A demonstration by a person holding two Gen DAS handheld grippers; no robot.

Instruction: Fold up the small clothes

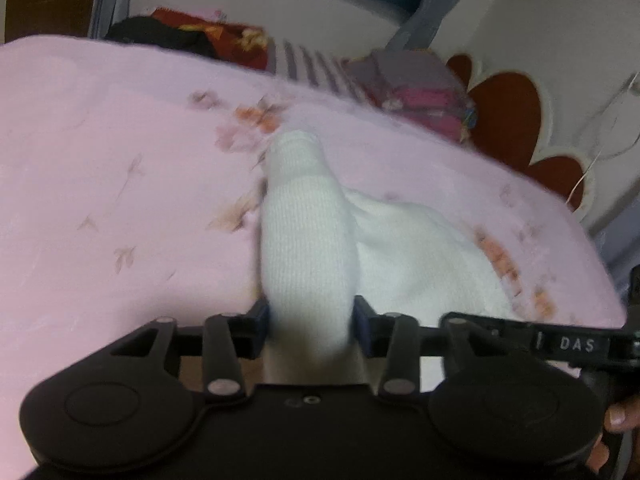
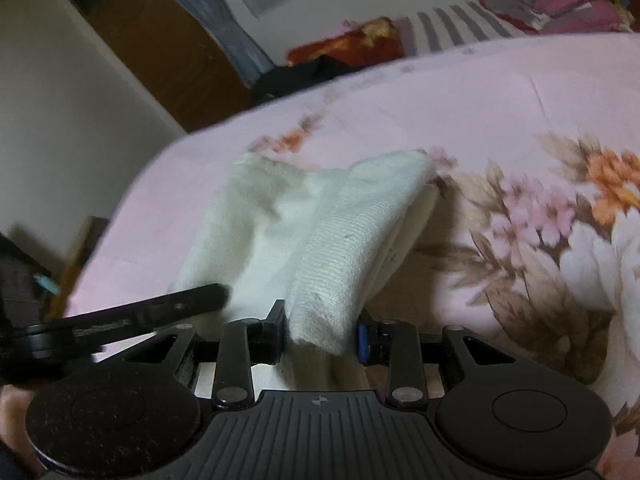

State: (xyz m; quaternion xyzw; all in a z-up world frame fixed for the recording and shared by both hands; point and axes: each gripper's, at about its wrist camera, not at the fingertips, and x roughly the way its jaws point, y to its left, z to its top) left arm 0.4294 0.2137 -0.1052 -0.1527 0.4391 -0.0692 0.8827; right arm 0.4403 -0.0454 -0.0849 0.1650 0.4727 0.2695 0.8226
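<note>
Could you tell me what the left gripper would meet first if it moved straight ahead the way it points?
The left gripper already has the white sock between its jaws; beyond it, probably the pink floral bedsheet, though depth is unclear.

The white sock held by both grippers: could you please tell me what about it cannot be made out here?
- Left wrist view: the white sock end inside the left gripper is hidden by the gripper body.
- Right wrist view: the sock's underside is hidden by its own fold, above the right gripper.
- Both views: blurred, so fold count is unclear.
</note>
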